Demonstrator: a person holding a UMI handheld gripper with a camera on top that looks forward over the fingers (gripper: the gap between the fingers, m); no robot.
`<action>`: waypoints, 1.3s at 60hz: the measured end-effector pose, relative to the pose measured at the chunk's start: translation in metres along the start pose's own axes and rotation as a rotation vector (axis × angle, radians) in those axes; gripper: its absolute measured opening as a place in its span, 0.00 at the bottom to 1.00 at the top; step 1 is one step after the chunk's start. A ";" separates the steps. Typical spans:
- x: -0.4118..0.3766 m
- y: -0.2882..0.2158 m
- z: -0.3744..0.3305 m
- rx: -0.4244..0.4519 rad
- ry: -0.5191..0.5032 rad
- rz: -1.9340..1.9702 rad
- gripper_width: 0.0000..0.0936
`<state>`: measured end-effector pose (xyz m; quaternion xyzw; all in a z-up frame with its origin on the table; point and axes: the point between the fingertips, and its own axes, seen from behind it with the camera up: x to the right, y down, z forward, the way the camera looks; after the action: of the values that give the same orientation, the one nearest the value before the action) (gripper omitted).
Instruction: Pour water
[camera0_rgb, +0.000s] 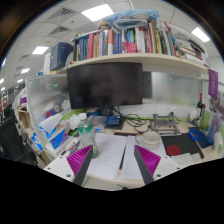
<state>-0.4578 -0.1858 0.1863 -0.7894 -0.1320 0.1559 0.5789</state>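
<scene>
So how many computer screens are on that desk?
1: a dark monitor stands at the back of the desk, under the bookshelf, beyond the open gripper. Clutter could hide others.

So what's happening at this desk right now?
A hand-held gripper hangs open above a cluttered desk, holding nothing. Its task is to pour water, but no bottle or cup can be made out from here. Beyond the fingers stands a dark monitor, with a shelf of books above it. The pouring has not begun.
</scene>
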 end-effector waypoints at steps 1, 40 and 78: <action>-0.013 0.003 0.010 0.000 -0.011 0.000 0.92; -0.099 0.031 0.215 0.056 0.127 -0.068 0.57; -0.051 -0.039 0.200 0.018 -0.034 0.821 0.33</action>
<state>-0.5854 -0.0198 0.1724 -0.7687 0.1857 0.3882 0.4732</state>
